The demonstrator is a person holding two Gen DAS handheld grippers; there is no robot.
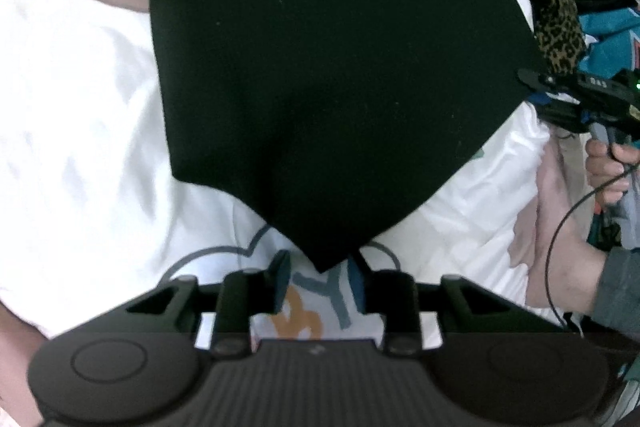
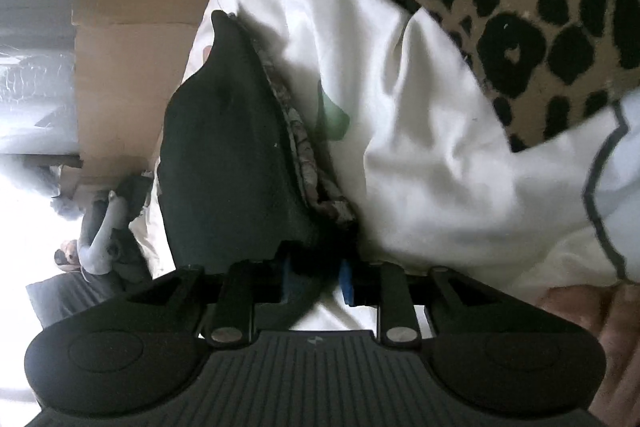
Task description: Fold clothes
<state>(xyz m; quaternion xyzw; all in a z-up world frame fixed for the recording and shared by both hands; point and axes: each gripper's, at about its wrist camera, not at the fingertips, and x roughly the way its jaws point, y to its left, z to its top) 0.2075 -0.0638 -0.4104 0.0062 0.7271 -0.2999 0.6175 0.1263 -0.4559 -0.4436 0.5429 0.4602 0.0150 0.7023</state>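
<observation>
Left hand-held gripper (image 1: 320, 281): jaws apart, the pointed corner of the black garment (image 1: 328, 67) hanging between the blue pads (image 1: 283, 277) without either pad pressing it. The black cloth spreads wide and flat ahead of this gripper, plain, matte, no print visible, its top cut off by the frame. Under it lies white fabric (image 1: 80, 107) with a grey outline and orange-and-blue lettering just beneath the fingertips, partly covered.

Right hand-held gripper (image 2: 316, 281): jaws clamped on a bunched edge of the same black garment (image 2: 224, 163), which rises ahead of it in a folded hump with a patterned grey lining showing along its right edge. To its right, white cloth (image 2: 400, 107), then leopard-print fabric (image 2: 540, 7) beyond. Cardboard (image 2: 128, 27) to the left. Far left is blown out and hard to read.
</observation>
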